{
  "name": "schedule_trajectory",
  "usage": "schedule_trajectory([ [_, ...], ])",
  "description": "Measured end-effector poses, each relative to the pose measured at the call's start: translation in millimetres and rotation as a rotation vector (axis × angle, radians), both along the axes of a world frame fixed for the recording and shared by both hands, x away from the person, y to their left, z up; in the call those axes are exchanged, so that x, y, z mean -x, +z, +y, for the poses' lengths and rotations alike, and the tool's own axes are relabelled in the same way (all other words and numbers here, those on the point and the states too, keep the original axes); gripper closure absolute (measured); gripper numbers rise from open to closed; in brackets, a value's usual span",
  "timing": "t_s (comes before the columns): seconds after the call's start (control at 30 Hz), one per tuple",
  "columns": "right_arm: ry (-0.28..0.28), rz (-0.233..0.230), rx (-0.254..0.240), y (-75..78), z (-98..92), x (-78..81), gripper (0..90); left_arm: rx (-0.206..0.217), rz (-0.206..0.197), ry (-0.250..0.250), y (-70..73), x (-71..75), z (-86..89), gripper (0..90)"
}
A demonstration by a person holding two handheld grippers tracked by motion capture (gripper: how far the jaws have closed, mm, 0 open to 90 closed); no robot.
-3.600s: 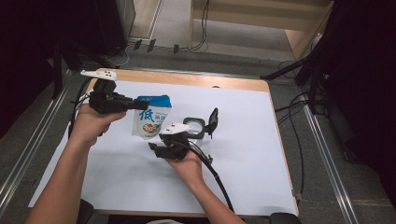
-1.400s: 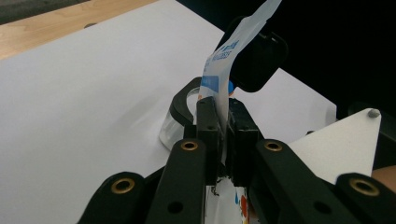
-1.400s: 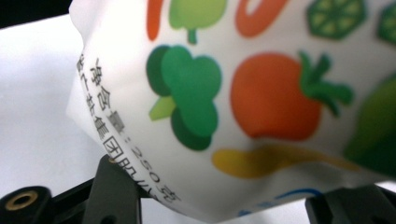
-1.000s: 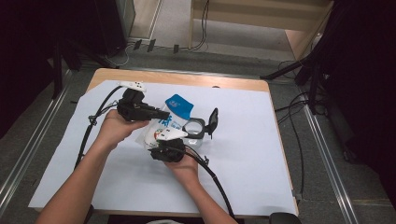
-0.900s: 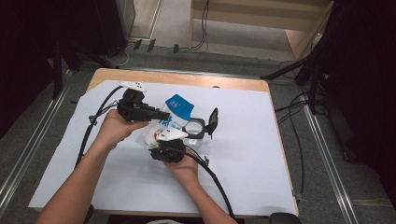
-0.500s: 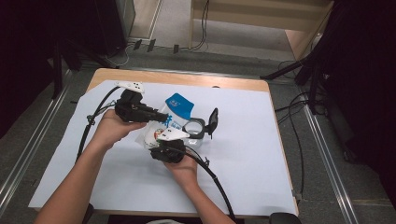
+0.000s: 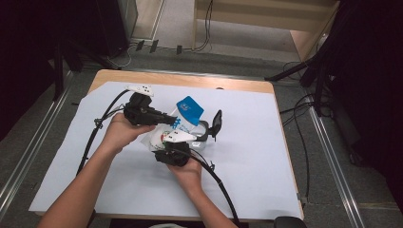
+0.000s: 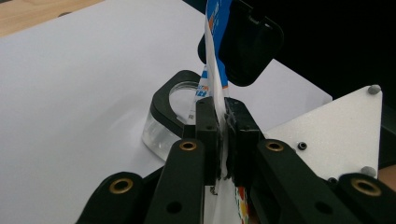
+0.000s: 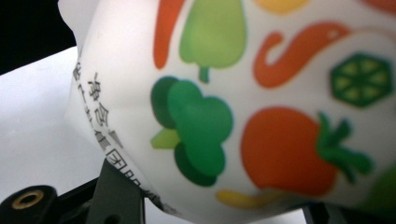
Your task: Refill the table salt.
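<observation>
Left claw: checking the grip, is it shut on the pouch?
Shut: left claw pads press the pouch edge between them.

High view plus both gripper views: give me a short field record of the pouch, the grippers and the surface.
item: white pouch with blue top and printed vegetables
left gripper: shut on the pouch's thin edge, jaws have just closed further
right gripper: holds the pouch body between its jaws
nearby: clear container with black rim beside the pouch, black lid raised
surface: white sheet on wooden table
</observation>
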State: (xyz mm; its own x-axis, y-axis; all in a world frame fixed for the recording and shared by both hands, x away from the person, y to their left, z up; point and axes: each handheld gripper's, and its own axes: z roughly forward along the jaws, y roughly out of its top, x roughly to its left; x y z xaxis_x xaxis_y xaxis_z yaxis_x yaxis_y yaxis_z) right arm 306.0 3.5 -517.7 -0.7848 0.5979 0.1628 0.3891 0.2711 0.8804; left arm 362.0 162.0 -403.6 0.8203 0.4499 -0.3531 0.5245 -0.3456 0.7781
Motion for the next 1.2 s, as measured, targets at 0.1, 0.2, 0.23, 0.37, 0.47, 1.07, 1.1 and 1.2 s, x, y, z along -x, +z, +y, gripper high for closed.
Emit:
schedule_trajectory([
  [0.1,-0.003,0.022,-0.018,-1.6,-0.3,-1.2,52.3,-0.007,-0.003,0.001,-1.5,-0.7,-2.0,84.2],
  [0.2,-0.01,0.034,-0.028,-3.4,-0.3,-0.6,53.0,-0.013,0.003,-0.002,-1.9,-0.3,-2.9,82.6],
  [0.23,-0.013,0.03,-0.03,-3.9,-0.5,-0.7,53.2,-0.018,-0.001,0.0,-1.8,-0.1,-2.8,82.2],
  [0.37,-0.014,0.028,-0.032,-3.8,-0.8,-0.6,53.8,-0.029,0.0,-0.003,0.3,0.0,0.3,79.9],
  [0.47,-0.017,0.037,-0.046,-2.7,-2.3,-1.4,54.0,-0.029,0.004,0.002,2.2,0.2,3.2,78.8],
  [1.07,0.017,0.04,-0.047,5.6,2.4,-2.4,54.1,-0.05,0.019,0.017,5.7,-4.0,-2.7,89.0],
  [1.1,0.016,0.039,-0.048,5.7,2.2,-2.5,54.2,-0.056,0.017,0.014,6.5,-4.4,-3.9,89.0],
  [1.2,0.009,0.055,-0.068,6.2,0.5,-4.1,54.6,-0.092,0.011,0.012,9.7,-6.4,-9.9,88.9],
])
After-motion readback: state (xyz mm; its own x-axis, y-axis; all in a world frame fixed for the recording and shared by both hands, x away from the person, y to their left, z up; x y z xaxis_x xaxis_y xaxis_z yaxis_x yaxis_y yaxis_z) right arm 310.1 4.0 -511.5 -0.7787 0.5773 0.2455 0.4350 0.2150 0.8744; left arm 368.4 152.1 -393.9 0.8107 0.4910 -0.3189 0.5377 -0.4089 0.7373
